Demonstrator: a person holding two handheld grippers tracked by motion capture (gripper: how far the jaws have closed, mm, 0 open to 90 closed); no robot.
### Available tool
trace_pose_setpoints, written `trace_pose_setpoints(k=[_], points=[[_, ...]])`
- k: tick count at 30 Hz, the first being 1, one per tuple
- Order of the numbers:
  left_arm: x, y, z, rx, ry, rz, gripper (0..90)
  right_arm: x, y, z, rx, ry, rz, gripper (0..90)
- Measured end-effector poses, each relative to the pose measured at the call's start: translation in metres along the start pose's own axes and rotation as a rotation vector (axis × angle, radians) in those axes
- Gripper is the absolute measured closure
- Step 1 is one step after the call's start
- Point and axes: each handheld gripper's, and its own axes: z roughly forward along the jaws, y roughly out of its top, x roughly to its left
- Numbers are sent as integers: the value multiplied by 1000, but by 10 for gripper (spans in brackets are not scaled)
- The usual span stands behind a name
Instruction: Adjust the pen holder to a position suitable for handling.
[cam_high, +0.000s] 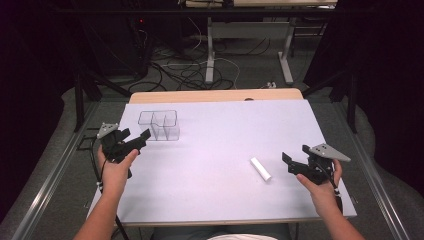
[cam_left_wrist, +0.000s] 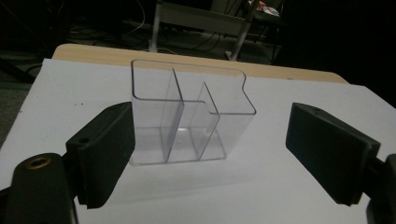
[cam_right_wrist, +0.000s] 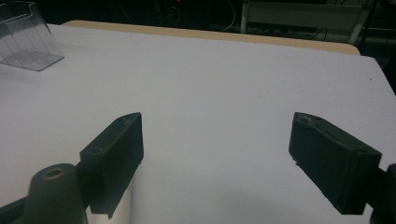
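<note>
A clear plastic organizer (cam_high: 159, 125) with several compartments stands upright at the far left of the white tabletop (cam_high: 225, 130). My left gripper (cam_high: 135, 134) is just to its near left, open and holding nothing. In the left gripper view the organizer (cam_left_wrist: 191, 112) sits a short way beyond the open jaws of my left gripper (cam_left_wrist: 210, 154). A white cylinder (cam_high: 260, 169) lies on the table at the near right. My right gripper (cam_high: 296, 153) hovers open just right of it. In the right gripper view a bit of the white cylinder (cam_right_wrist: 122, 207) peeks out under the left jaw of my right gripper (cam_right_wrist: 215, 158).
A wooden strip (cam_high: 215, 95) borders the table's far edge. Beyond it the floor holds table legs (cam_high: 210, 55) and loose cables (cam_high: 175, 70). The organizer (cam_right_wrist: 25, 37) shows at the far left of the right gripper view. Dark curtains close both sides.
</note>
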Motion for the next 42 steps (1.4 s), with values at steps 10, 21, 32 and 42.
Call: trace_pose_setpoints(k=[10, 21, 32, 42], points=[[-5, 36, 11, 10, 44, 52, 272, 1, -1, 1, 10, 9, 10, 167], [-3, 71, 34, 31, 45, 90, 349, -1, -2, 3, 15, 24, 21, 167], [24, 80, 59, 106, 82, -48, 526, -1, -3, 4, 20, 30, 35, 166], [46, 72, 75, 200, 177, -70, 719, -1, -3, 5, 26, 29, 31, 163]])
